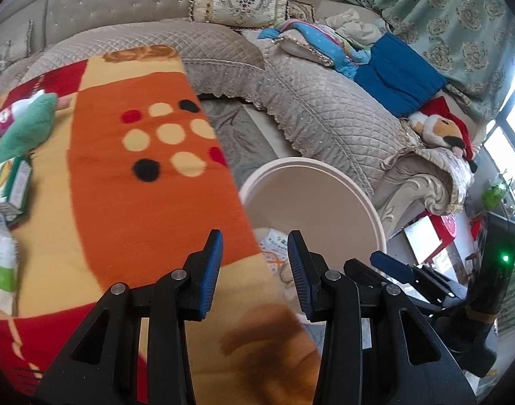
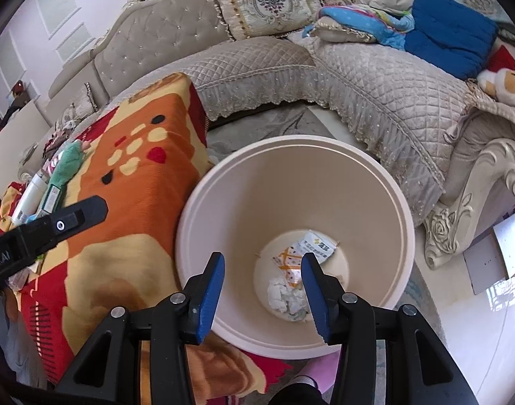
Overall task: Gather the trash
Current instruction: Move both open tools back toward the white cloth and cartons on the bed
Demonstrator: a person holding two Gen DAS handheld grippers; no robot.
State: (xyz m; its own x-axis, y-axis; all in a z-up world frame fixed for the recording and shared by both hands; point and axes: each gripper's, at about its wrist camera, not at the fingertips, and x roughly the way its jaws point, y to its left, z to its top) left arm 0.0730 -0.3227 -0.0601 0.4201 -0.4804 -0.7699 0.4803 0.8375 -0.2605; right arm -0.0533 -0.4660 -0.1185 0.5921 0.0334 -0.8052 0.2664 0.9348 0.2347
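**Both grippers empty over the bin; more trash waiting at the far end of the blanket**

The right gripper (image 2: pixel 262 290) is hanging directly above the mouth of the bin (image 2: pixel 203 202), jaws standing apart with nothing between them; a crumpled white wad (image 2: pixel 286 295) and a printed wrapper (image 2: pixel 308 249) are lying on the bin floor, so the drop point looks well chosen. The bin is sitting hard against the blanket (image 1: pixel 139 185) edge, likely for short carries. The left gripper (image 1: pixel 255 270) is also gaping empty, straddling that same edge. Remaining items, a green box (image 1: pixel 16 182) and a green plush (image 1: pixel 24 128), are lying near the blanket's far left edge, probably the next reach
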